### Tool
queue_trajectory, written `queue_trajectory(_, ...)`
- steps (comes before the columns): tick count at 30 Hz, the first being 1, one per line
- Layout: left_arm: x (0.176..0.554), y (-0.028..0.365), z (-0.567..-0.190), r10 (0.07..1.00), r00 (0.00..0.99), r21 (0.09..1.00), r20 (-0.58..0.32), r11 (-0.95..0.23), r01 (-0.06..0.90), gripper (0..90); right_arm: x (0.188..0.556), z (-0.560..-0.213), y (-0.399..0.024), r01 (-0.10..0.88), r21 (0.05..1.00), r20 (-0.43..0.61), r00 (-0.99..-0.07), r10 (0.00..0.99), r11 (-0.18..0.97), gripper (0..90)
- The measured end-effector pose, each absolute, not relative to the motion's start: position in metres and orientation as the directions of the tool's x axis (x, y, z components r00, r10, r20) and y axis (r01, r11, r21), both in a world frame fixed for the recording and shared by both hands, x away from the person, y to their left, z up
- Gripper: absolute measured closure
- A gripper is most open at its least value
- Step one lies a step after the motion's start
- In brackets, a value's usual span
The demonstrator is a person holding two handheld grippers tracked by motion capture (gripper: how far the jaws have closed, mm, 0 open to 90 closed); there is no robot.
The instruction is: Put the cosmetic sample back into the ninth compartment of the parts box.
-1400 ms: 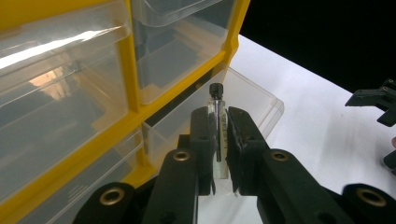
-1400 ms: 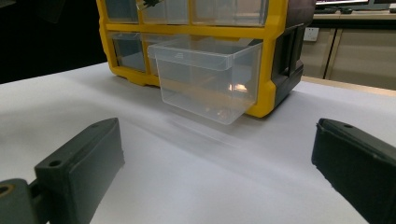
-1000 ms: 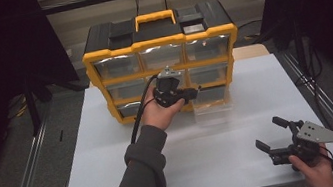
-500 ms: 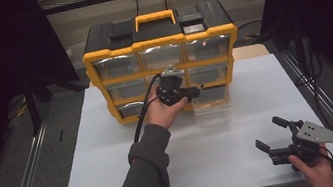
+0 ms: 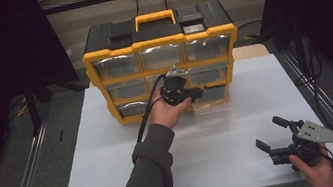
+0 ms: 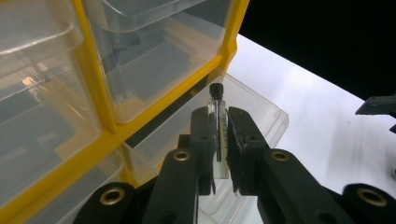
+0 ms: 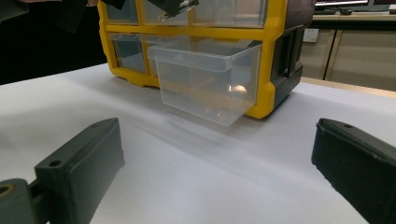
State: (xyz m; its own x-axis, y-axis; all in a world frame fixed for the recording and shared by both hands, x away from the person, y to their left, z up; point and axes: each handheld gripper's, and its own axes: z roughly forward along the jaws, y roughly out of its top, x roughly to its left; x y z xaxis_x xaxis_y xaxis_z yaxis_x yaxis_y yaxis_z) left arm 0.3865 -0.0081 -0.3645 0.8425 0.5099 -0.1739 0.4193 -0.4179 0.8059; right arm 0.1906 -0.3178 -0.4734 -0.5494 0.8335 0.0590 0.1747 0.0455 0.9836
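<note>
Hardly anything's shifted since a second ago, just the left gripper point(image 5: 189, 92) nudging a touch rightward along the front of the yellow organizer point(image 5: 161, 48), while the right one hasn't budged. Left gripper's jaws are clamped tight on a small glass vial point(image 6: 218, 125) with a black cap, holding it right over the pulled-out clear drawer point(image 6: 254, 109) at the organizer's bottom row. Off to the organizer's right and nearer the person, the right gripper point(image 5: 278, 136) hangs low over the white table point(image 5: 99, 160), jaws wide apart with nothing in them.

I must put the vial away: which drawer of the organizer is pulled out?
The bottom-right drawer of the organizer: it alone juts forward over the table; the others sit flush.
</note>
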Motion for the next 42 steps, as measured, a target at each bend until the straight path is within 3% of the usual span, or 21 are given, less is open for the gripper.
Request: queue_trajectory(42, 0.388, -0.021, -0.377, 0.499, 0.849, 0.801, -0.172, -0.431, 0.416, 81.3, 0.191, -0.473, -0.318, 0.17, 0.984, 0.055, -0.551, 0.832, 0.047, 1.5)
